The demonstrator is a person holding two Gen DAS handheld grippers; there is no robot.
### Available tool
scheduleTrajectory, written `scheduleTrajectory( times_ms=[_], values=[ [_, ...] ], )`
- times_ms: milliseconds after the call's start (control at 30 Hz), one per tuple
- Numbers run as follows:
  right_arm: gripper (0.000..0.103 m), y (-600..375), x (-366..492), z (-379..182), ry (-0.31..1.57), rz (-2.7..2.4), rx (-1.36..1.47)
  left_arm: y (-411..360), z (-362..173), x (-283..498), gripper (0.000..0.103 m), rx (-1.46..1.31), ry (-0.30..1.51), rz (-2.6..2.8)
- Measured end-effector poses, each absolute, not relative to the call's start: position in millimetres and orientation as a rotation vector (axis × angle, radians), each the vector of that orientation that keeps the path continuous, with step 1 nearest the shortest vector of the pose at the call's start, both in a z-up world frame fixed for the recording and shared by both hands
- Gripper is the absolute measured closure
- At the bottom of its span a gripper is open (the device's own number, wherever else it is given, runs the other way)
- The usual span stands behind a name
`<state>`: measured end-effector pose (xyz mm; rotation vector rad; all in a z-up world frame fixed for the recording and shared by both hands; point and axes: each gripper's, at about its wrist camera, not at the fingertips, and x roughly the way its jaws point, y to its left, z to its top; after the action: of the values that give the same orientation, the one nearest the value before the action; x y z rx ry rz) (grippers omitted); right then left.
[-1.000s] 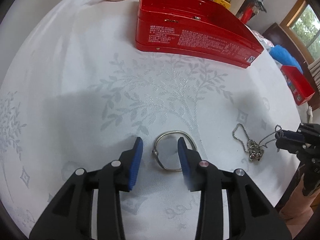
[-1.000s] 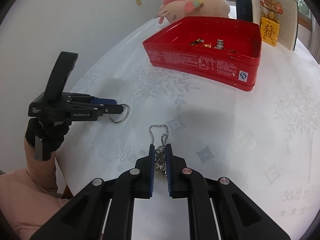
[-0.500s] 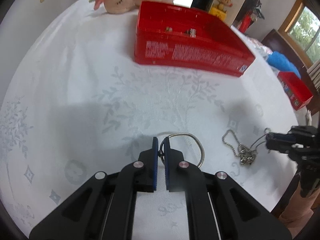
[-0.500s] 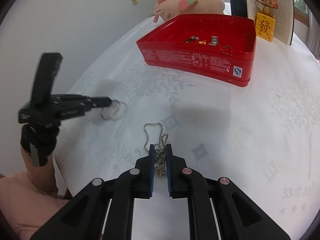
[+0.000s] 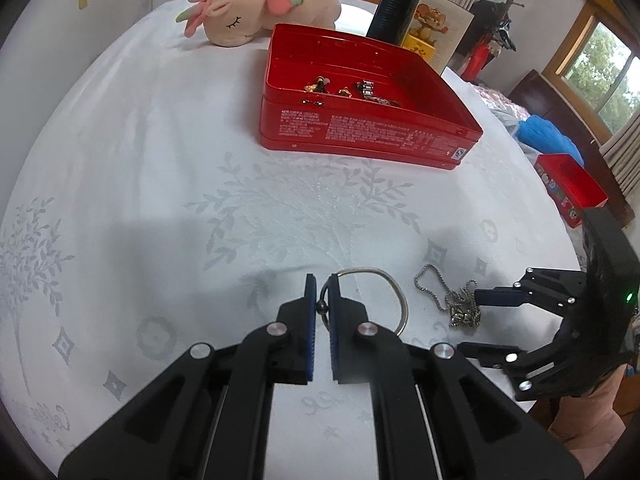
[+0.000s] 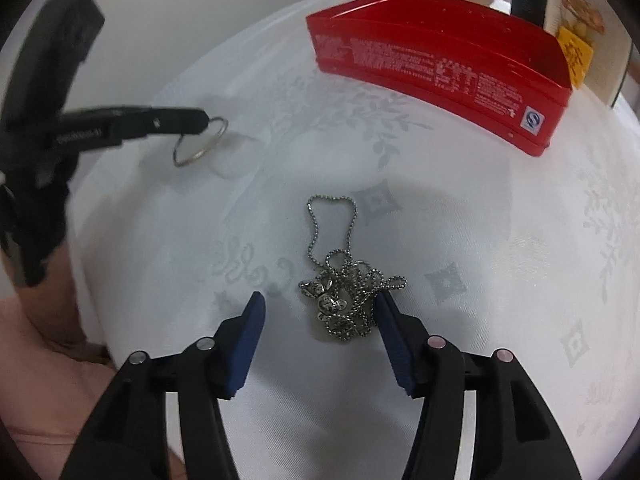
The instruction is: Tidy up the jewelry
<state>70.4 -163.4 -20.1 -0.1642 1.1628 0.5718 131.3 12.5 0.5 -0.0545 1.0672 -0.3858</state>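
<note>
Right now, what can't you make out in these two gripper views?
- Red tin, right wrist view: its near wall hides the contents.
- Jewelry in tin, left wrist view: too small to identify.
- Bangle in left gripper: fingers cover the clasp.
- Necklace: tangled pendant shape unclear.

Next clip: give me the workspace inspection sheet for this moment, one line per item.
Surface: white patterned tablecloth, round table.
Job's things: silver bangle in the left gripper; chain necklace heaped on the cloth; open red tin with jewelry inside.
Clutter: pink plush toy, standing card.
Grippers: left shut on the bangle; right gripper open, straddling the necklace.
Cables: nothing seen.
Surroundings: windows, dark wood furniture.
</note>
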Motion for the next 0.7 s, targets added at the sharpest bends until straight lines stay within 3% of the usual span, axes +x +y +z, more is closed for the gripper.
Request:
scheduleTrajectory(
  times_ms=[133,200,233,533,700],
  values=[
    [0.06,-150.9,64.7,-23.7,1.115,0.51,-0.29,12.4,-1.5,131.7,0.099,-0.062,1.072,-0.393],
    [0.08,-153.1,66.0,-23.2,1.107,0.487,-0.307,12.5,-2.1,131.4,0.099,-0.067,1.074,-0.398],
    [0.084,-155.9,67.7,-23.0,1.106,0.478,-0.304,12.4,-2.2,131.2,0.099,-0.068,1.075,-0.4],
    [0.088,-181.3,77.3,-15.1,1.145,0.553,-0.085,9.6,2.7,127.8,0.099,-0.074,1.065,-0.415],
    [0.088,-201.1,75.4,13.3,1.077,0.638,0.073,6.6,8.9,128.9,0.099,-0.084,1.055,-0.433]
  ],
)
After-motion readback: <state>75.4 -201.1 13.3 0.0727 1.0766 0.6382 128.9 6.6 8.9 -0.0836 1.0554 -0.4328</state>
